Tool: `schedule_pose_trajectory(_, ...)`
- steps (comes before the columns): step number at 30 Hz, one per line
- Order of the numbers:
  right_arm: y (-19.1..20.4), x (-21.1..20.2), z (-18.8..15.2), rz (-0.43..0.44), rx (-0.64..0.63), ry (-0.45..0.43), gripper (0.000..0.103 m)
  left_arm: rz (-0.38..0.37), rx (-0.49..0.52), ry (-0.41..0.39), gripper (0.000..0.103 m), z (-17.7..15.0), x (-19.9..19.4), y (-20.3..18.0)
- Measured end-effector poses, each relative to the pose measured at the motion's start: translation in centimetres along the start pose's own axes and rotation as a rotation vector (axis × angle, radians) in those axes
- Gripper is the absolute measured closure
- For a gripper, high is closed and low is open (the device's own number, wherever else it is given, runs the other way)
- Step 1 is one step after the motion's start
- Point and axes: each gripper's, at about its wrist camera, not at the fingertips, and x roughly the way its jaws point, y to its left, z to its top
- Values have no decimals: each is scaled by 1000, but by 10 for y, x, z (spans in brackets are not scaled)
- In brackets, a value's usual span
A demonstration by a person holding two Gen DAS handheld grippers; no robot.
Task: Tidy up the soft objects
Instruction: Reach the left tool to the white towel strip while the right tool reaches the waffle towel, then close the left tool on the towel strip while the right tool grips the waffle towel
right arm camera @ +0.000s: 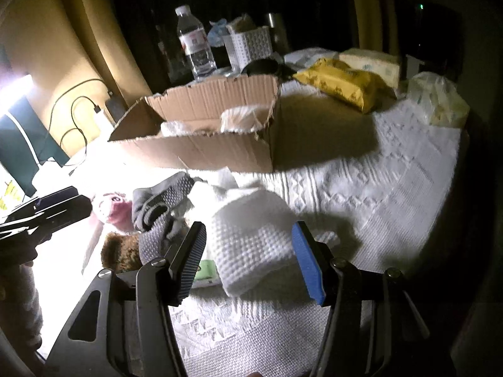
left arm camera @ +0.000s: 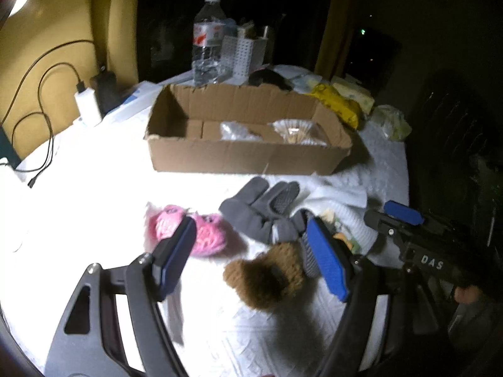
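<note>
My left gripper (left arm camera: 251, 254) is open above a brown plush toy (left arm camera: 267, 276). A pink fluffy item (left arm camera: 188, 229) lies by its left finger, and grey gloves (left arm camera: 264, 210) lie just beyond. My right gripper (right arm camera: 248, 254) is open around a folded white waffle cloth (right arm camera: 254, 238), not closed on it. The grey gloves (right arm camera: 163, 207), pink item (right arm camera: 113, 210) and brown plush (right arm camera: 121, 251) show to its left. The open cardboard box (left arm camera: 245, 154) stands behind, with plastic-wrapped items inside; it also shows in the right wrist view (right arm camera: 201, 150).
A water bottle (left arm camera: 207, 40) and white perforated basket (left arm camera: 245, 53) stand behind the box. A yellow packet (right arm camera: 345, 84) and tissue packs (right arm camera: 440, 100) lie at the back right. A charger with cables (left arm camera: 86, 103) sits at the left. The table has a white textured cover (right arm camera: 377, 176).
</note>
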Motion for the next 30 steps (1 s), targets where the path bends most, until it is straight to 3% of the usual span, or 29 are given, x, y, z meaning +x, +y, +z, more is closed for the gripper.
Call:
schedule_pose_trajectory(17,-8,28,-11,3,36,61,45,170,-83,29,29,-20,1,58)
schedule_pose_trajectory(21,-7,31,-12,-10,29,64,55,221,-89,50,29,-24,7,72)
schedule_pose_trajectory(25,-8,32,-12,-17,24,63,77,254,-86,82,29,-29,18,79)
schedule_pose_trajectory(28,-10,31,-11,-10,31,56,87,256,-70,86,30,-31,22,79)
schedule_pose_trajectory(29,-10,29,-11,-11,31,48,87,254,-65,86,31,-31,23,78)
schedule_pose_trajectory(30,-10,27,-11,-13,28,43,88,248,-59,90,43,-32,25,77)
